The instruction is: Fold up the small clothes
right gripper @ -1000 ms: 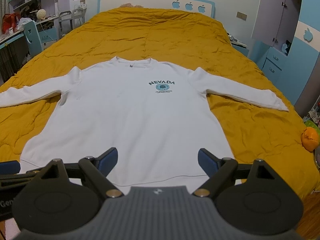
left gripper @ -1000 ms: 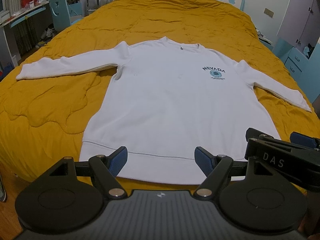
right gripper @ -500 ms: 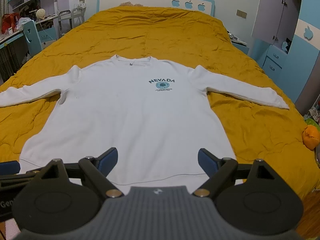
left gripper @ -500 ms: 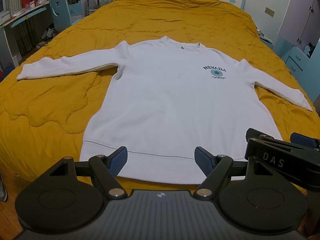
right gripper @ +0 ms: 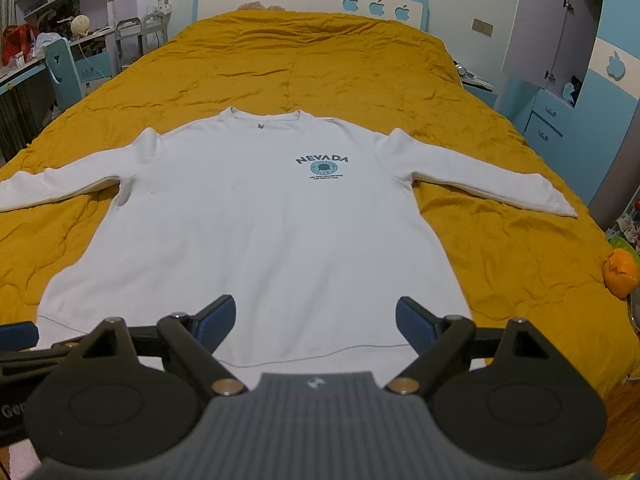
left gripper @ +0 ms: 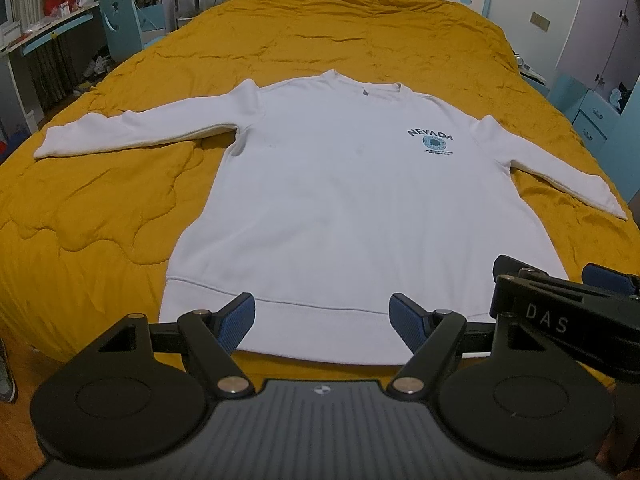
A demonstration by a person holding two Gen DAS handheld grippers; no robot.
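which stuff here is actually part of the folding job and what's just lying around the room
Part of the job:
- white sweatshirt, spread flat, sleeves out
- yellow quilt it lies on
- left gripper, open
- right gripper, open

Just lying about:
- orange thing beside the bed
- blue chair
- cluttered desk
- blue drawers

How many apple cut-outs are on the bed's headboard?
3, in a row on the right part of the white headboard behind the yellow quilt: left apple, middle apple, right apple. None looks hidden.
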